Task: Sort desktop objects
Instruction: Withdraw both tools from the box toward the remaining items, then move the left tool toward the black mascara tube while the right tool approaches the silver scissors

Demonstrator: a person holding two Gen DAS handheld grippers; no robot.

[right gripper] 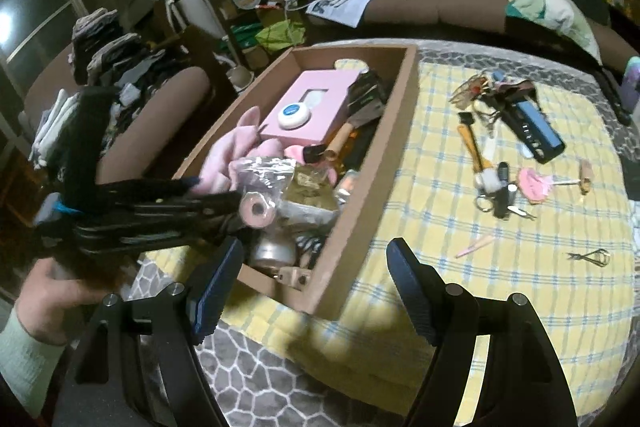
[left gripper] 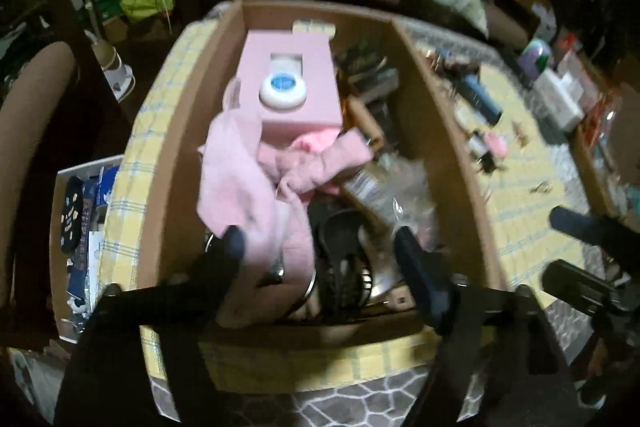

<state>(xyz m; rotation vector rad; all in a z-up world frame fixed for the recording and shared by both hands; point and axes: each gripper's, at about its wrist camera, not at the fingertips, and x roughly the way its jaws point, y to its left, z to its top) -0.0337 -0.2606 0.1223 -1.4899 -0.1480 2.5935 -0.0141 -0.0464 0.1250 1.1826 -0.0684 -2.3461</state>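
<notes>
Brown cardboard box (left gripper: 436, 131) stood on yellow checked cloth (right gripper: 520, 267), crammed; soft pink fabric (left gripper: 248, 187) lay inside beside rigid pink carton (left gripper: 292, 83) bearing round white-and-blue tin (left gripper: 282, 91); left gripper (left gripper: 320, 251) jaws apart over fabric; right gripper (right gripper: 316, 283) apart, empty; risk, judged: limp cloth snagging a finger; scattered small tools (right gripper: 500, 183) remained unsorted on the cloth.

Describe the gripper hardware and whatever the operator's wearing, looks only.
Both are black two-finger units. The right gripper has angular black linkage arms with round silver pivot pins and dark blue ribbed pads. The left gripper has the same blue-black fingers; from the right wrist view its black body shows a bright blue band. The left hand comes out of a pale, light-green sleeve. No cables visible.
</notes>
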